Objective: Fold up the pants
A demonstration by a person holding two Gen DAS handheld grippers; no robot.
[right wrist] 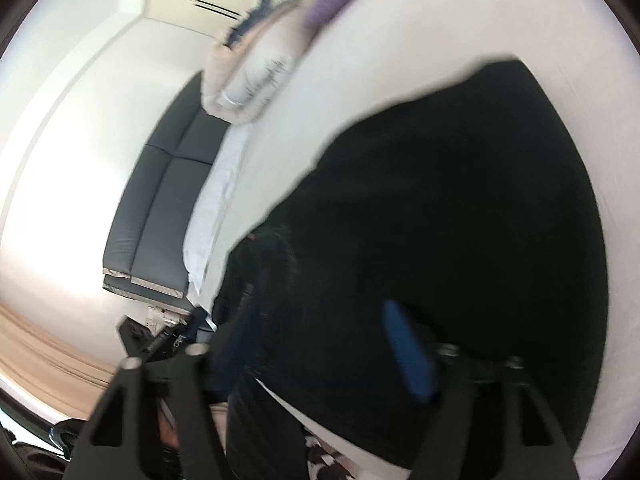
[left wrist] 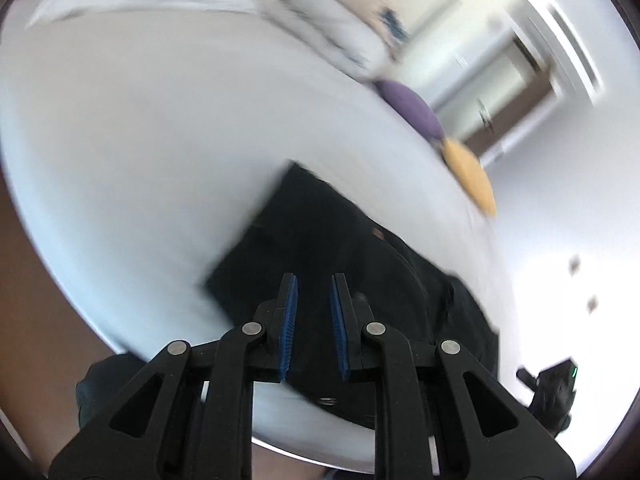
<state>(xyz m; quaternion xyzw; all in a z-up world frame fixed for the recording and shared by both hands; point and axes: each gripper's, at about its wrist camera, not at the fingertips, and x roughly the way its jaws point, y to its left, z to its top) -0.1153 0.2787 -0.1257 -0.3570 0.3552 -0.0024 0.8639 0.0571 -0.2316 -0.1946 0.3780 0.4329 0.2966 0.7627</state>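
**A:** Your left gripper sits at the bottom centre of its view, blue pads parted with a clear gap and nothing between them. Behind its tips the black pants spread from mid-frame toward the lower right, lying on the white bed.

**B:** And what lies around them in that view?

**A:** Going rightward along the bed's far edge: a pale pillow at the top centre, then a purple cushion, then an orange cushion just beside it. All of it is motion-blurred.

**B:** What about your right gripper?

**A:** In its own view, a dark headboard runs down the left side, with the pillow above it at the upper centre and the purple cushion at the top edge. Your right gripper is at the bottom, fingers spread wide, one blue pad plain on the right, the left one smeared. The pants fill the centre and right of that frame on the bed, and black cloth lies in the gap between the fingers. Whether the pads touch the fabric I cannot tell through the blur.
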